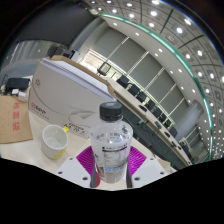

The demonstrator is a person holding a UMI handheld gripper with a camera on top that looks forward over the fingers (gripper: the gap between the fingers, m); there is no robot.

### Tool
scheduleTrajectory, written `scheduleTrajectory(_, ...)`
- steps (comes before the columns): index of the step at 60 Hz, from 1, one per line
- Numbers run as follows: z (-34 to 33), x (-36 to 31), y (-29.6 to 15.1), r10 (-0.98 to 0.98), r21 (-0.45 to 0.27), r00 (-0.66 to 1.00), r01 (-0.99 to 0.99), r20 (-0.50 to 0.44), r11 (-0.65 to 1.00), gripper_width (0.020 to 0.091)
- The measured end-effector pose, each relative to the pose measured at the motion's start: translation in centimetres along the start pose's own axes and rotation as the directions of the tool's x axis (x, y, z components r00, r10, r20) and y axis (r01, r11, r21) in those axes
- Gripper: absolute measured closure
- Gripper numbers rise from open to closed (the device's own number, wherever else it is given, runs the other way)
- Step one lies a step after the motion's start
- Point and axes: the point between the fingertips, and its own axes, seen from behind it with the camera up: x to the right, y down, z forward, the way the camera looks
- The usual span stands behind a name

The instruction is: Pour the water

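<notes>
A clear plastic water bottle with a white label and a clear cap stands upright between my fingers. My gripper is shut on the bottle, both magenta pads pressing its sides. A white cup sits upright just left of the bottle on the white table, a little ahead of my left finger. I cannot see inside the cup.
A brown cardboard box with red print stands left of the cup. The white table stretches away beyond the bottle. Desks and dark chairs fill the room behind, under a ceiling with rows of lights.
</notes>
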Motion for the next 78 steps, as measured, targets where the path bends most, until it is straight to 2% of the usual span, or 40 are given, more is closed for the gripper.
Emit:
scheduleTrajectory(8, 1.0, -0.9, 1.7, 0.243, 0.025, 0.964, -0.247, 0.112, 0.969, 0.0695)
scheduleTrajectory(17, 2.8, -2.2, 3.7, 0.406, 0.009, 0.890, -0.417, 0.209, 0.909, 0.0695)
scheduleTrajectory(25, 4.2, -2.8, 5.8, 0.475, -0.011, 0.848, -0.486, 0.234, 0.874, 0.0695)
scheduleTrajectory(31, 4.9, -4.0, 7.8, 0.537, -0.057, 0.804, -0.542, 0.254, 0.838, 0.0694)
scheduleTrajectory(36, 4.7, -3.8, 7.9, 0.552, -0.029, 0.792, -0.565, 0.262, 0.825, 0.0693)
scheduleTrajectory(43, 4.4, -3.8, 8.2, 0.563, -0.017, 0.784, -0.579, 0.261, 0.815, 0.0638)
scheduleTrajectory(50, 4.4, -4.0, 8.5, 0.560, -0.039, 0.785, -0.572, 0.265, 0.820, 0.0531)
scheduleTrajectory(52, 4.4, -4.3, 9.0, 0.564, -0.073, 0.782, -0.567, 0.264, 0.821, 0.0429)
scheduleTrajectory(54, 4.2, -4.5, 9.2, 0.572, -0.101, 0.776, -0.568, 0.268, 0.817, 0.0272)
scheduleTrajectory(55, 4.0, -4.6, 9.2, 0.576, -0.108, 0.772, -0.570, 0.269, 0.814, 0.0228)
scheduleTrajectory(57, 3.8, -4.6, 9.3, 0.583, -0.121, 0.766, -0.574, 0.270, 0.810, 0.0273)
scheduleTrajectory(61, 2.8, -4.1, 9.5, 0.585, -0.139, 0.771, -0.569, 0.252, 0.810, 0.0235)
scheduleTrajectory(67, 0.1, -2.8, 8.8, 0.574, -0.143, 0.791, -0.556, 0.211, 0.819, 0.0244)
scheduleTrajectory(78, -8.0, -1.8, 7.1, 0.599, -0.207, 0.790, -0.569, 0.133, 0.796, 0.0244)
